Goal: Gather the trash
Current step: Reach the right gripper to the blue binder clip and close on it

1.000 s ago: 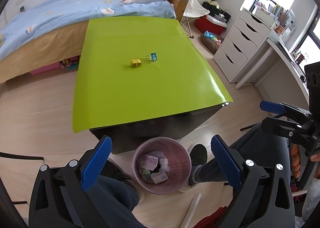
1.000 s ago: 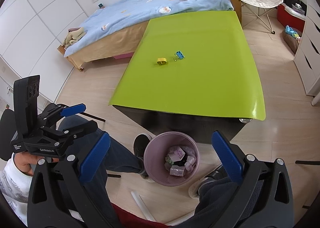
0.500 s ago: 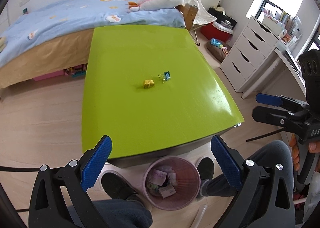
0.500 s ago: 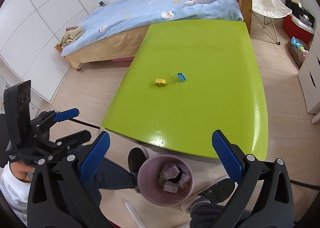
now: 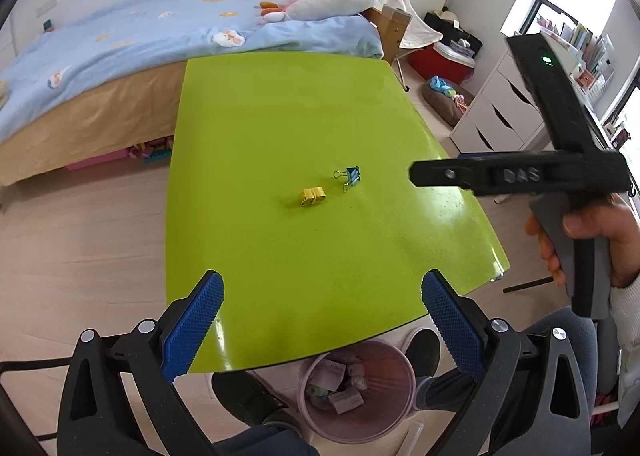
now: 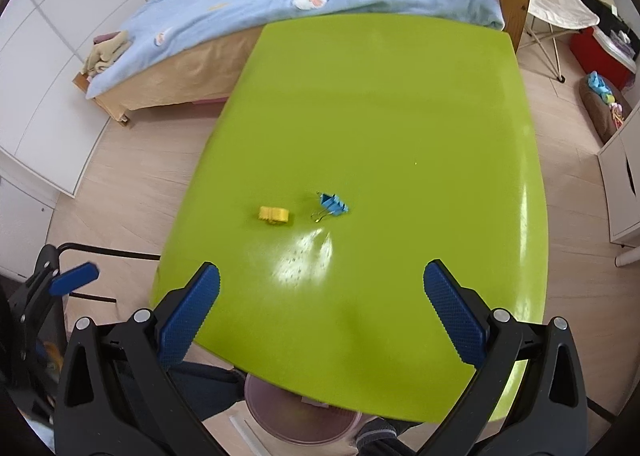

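A small yellow object (image 5: 312,196) and a blue binder clip (image 5: 349,176) lie near the middle of the green table (image 5: 280,115); they also show in the right wrist view, the yellow object (image 6: 274,214) and the clip (image 6: 332,205). A pink waste bin (image 5: 356,386) holding several scraps stands on the floor below the table's near edge, and its rim (image 6: 304,430) shows in the right wrist view. My left gripper (image 5: 322,324) is open and empty over the near edge. My right gripper (image 6: 320,314) is open and empty, above the table.
A bed with a blue cover (image 5: 140,35) and plush toys stands behind the table. White drawers (image 5: 496,111) and a red box (image 5: 440,61) are at the right. My legs and shoes (image 5: 424,352) are beside the bin. The other gripper's body (image 5: 520,173) reaches in from the right.
Both grippers have risen and moved forward from above the bin to over the table's near edge. The right gripper has come much closer in the left wrist view. Both stay open.
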### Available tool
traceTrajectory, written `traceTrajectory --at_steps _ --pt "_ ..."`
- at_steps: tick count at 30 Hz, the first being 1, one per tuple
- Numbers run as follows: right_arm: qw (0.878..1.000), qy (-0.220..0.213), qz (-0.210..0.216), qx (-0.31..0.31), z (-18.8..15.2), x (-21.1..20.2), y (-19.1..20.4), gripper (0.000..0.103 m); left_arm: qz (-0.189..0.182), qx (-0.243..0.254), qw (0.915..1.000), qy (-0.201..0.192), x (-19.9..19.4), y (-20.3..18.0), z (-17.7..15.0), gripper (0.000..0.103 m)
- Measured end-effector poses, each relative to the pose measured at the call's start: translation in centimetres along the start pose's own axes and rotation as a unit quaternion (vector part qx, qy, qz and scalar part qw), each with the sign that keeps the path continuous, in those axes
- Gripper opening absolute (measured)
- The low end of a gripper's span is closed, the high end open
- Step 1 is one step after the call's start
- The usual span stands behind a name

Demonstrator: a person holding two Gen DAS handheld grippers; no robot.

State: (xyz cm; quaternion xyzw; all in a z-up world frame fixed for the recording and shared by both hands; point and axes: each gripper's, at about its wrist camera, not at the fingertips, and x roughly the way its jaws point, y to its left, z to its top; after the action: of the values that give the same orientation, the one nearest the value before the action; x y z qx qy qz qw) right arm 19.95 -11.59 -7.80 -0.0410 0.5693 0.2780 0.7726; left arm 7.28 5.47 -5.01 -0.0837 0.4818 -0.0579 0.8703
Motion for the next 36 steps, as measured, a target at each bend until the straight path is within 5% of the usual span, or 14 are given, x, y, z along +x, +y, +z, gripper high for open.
traceTrajectory --at_steps 13,25,27,36 --pt "0.995 0.097 -0.018 0.031 5.3 8.8 -1.0 0.099 0.000 -0.008 0.9999 0.015 1.5 0.5 0.5 0.095" --pt "0.991 0.124 -0.030 0.031 6.2 11.9 -0.8 0.037 -0.002 -0.020 0.9995 0.024 2.4 1.2 0.5 0.095" --pt "0.992 0.122 -0.032 0.030 6.2 12.0 -0.8 0.019 -0.003 -0.021 0.9995 0.024 2.6 1.3 0.6 0.095" --pt "0.993 0.107 -0.027 0.029 6.0 10.9 -1.6 0.015 -0.008 -0.020 0.9994 0.027 3.6 1.0 1.4 0.095"
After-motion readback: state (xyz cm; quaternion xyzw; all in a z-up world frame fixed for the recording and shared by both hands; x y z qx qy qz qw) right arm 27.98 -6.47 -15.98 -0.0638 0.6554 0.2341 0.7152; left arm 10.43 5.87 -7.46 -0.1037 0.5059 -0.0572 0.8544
